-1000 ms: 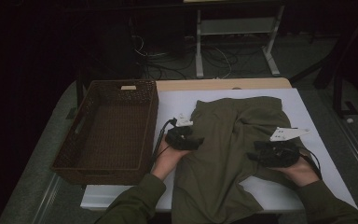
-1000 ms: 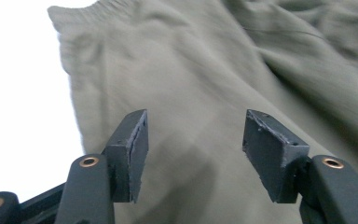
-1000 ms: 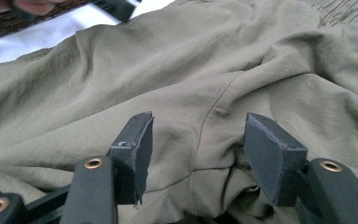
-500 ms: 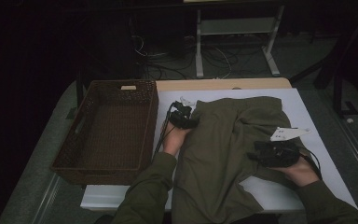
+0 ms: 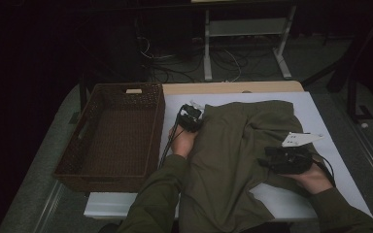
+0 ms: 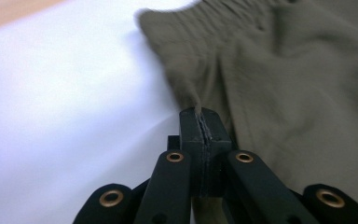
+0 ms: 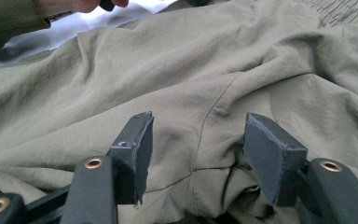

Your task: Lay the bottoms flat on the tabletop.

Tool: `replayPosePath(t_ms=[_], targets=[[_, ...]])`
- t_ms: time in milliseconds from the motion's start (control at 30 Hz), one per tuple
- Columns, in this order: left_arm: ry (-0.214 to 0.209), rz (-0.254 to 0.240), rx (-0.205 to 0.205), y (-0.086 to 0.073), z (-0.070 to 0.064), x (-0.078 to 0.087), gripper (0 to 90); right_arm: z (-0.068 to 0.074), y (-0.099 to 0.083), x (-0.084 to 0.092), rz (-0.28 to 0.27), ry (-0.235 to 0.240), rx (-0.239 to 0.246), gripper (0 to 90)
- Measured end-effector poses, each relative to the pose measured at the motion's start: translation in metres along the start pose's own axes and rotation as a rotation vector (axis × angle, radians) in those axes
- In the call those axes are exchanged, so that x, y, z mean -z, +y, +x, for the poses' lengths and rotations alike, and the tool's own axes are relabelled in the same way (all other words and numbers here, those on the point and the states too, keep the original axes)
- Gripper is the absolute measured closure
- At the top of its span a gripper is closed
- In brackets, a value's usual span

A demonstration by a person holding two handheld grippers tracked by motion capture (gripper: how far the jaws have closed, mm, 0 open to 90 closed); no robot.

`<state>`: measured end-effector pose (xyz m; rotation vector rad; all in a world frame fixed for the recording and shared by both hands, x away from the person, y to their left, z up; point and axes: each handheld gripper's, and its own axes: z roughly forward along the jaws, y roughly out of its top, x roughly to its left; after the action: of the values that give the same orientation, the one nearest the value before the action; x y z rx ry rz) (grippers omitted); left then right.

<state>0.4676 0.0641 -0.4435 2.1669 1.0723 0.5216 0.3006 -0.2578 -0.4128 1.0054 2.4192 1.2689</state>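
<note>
An olive green garment lies crumpled on the white table cover. My left gripper is at the garment's far left corner, by its gathered waistband. Its jaws have just been closing and now pinch a thin fold of the garment edge; in the left gripper view my left gripper has fabric sticking up between its pads. My right gripper rests on the garment's right side. In the right gripper view my right gripper stands open over a seam in the garment, gripping nothing.
A brown wicker basket with nothing in it stands at the left of the table. A strip of wooden table edge runs along the far side. Behind it are cables and a white stand on the dark floor.
My left hand has moved away from the person, from the garment's left side up to its far left corner, and its jaws have closed on the fabric edge. The right hand has kept still.
</note>
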Motion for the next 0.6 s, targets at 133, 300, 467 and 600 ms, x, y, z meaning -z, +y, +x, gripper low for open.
replayPosePath(t_ms=[133, 300, 467, 600], targets=[[0.124, 0.012, 0.034, -0.001, 0.016, 0.003, 88.9, 0.0, 0.0, 0.001, -0.004, -0.002, -0.002, 42.3], [0.146, 0.003, 0.09, -0.004, 0.025, 0.004, 82.7, 0.0, 0.0, 0.002, -0.005, -0.002, -0.003, 42.3], [0.083, -0.05, 0.081, 0.003, 0.013, 0.014, 62.8, -0.001, 0.0, 0.001, -0.003, -0.002, -0.004, 42.3], [0.026, -0.089, 0.063, 0.009, 0.003, 0.027, 56.9, -0.001, 0.0, 0.002, -0.003, -0.001, -0.009, 43.3]])
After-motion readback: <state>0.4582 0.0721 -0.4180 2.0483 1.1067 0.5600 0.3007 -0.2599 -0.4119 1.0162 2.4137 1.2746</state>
